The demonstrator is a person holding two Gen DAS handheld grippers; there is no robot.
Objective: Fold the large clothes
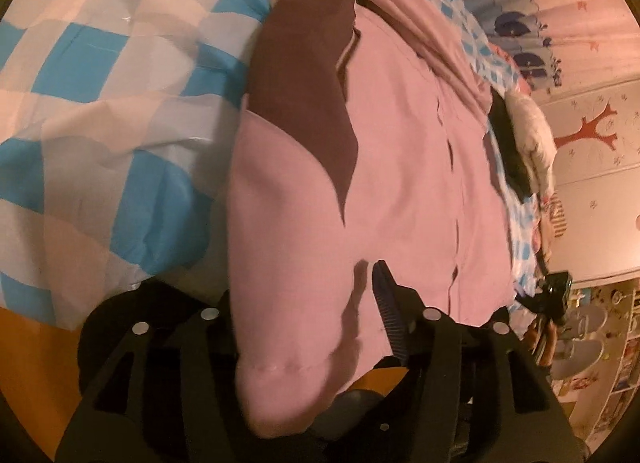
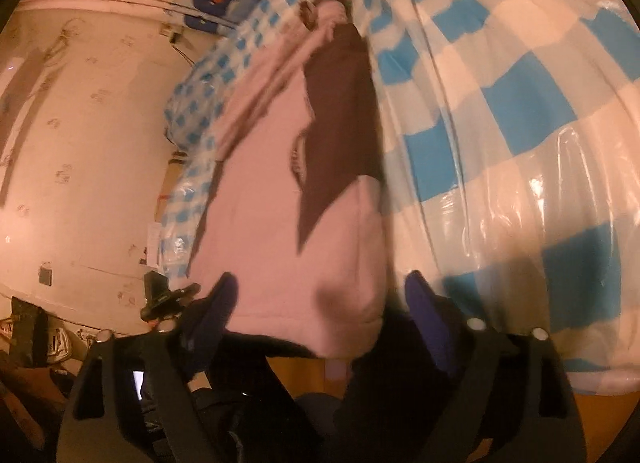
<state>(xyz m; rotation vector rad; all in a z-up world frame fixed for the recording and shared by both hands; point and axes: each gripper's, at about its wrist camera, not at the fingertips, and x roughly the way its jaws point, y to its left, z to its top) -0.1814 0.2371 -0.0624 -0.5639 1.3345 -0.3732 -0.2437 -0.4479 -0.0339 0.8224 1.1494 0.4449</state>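
Observation:
A large pink garment (image 1: 400, 167) with a dark brown panel (image 1: 304, 103) lies lengthwise on a bed. Its near hem hangs over the bed's edge. My left gripper (image 1: 304, 303) straddles that hem: the right finger (image 1: 390, 315) shows, the left one is hidden under the cloth, so its state is unclear. In the right wrist view the same garment (image 2: 280, 223) and its brown panel (image 2: 340, 123) run away from me. My right gripper (image 2: 320, 303) is open, its two fingers (image 2: 216, 311) either side of the pink hem corner, not pinching it.
The bed has a blue and white checked cover (image 1: 100, 111) under clear plastic (image 2: 540, 191). Other clothes are piled at the bed's far side (image 1: 528, 143). An orange floor or bed frame (image 1: 24, 343) lies below. Decorated walls and a shelf (image 1: 600, 343) stand beyond.

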